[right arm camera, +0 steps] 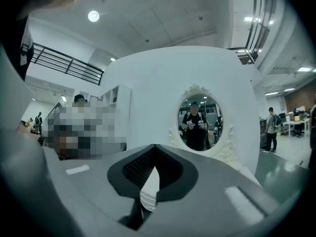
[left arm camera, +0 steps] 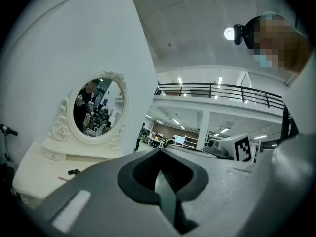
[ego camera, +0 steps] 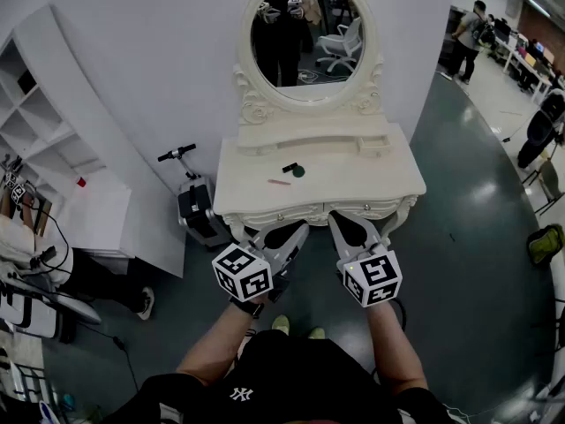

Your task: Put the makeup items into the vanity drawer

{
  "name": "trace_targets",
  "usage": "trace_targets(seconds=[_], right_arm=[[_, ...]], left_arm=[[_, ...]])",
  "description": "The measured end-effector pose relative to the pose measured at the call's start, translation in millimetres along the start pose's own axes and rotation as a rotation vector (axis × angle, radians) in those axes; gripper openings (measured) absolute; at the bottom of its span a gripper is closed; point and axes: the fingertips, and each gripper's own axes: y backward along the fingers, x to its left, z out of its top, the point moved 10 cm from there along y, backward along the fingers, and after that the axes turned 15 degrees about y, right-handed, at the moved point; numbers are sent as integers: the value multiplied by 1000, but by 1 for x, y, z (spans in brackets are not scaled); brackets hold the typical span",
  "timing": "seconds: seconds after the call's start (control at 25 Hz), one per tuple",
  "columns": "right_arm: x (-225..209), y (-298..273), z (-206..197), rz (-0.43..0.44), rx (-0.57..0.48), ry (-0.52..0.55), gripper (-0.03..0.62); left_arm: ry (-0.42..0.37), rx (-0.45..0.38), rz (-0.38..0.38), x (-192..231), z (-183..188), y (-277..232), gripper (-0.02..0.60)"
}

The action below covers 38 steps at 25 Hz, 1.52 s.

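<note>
The left gripper [ego camera: 296, 233] and right gripper [ego camera: 342, 228] hang side by side just short of the vanity table [ego camera: 371, 177] front edge. This looks like a ready stance before any reach. Each has its jaws pressed together on nothing. The drawer front [ego camera: 357, 208] under the top appears closed, so it probably needs opening first. At the top's centre lie 1 pink stick [ego camera: 279, 182], 1 dark round compact [ego camera: 299, 172] and 1 small black item [ego camera: 289, 167]. The oval mirror [ego camera: 305, 34] stands at the rear.

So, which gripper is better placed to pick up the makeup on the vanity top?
Probably left: the left gripper is nearer the pink stick and green disc, lying left of centre; the right gripper is slightly farther.
</note>
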Motion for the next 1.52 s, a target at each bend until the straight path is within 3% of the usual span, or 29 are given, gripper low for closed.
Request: trace_targets(seconds=[0.56, 0.84, 1.04, 1.52], right_arm=[[-1, 5, -1, 26, -27, -16, 26], [-7, 10, -8, 15, -61, -61, 28], [-4, 10, -13, 18, -38, -67, 28], [-12, -37, -39, 67, 26, -71, 28]], left_arm=[[3, 8, 2, 0, -6, -5, 2], [-25, -8, 51, 6, -5, 2, 2], [-16, -1, 110, 19, -13, 8, 1], [14, 22, 152, 70, -17, -16, 2]])
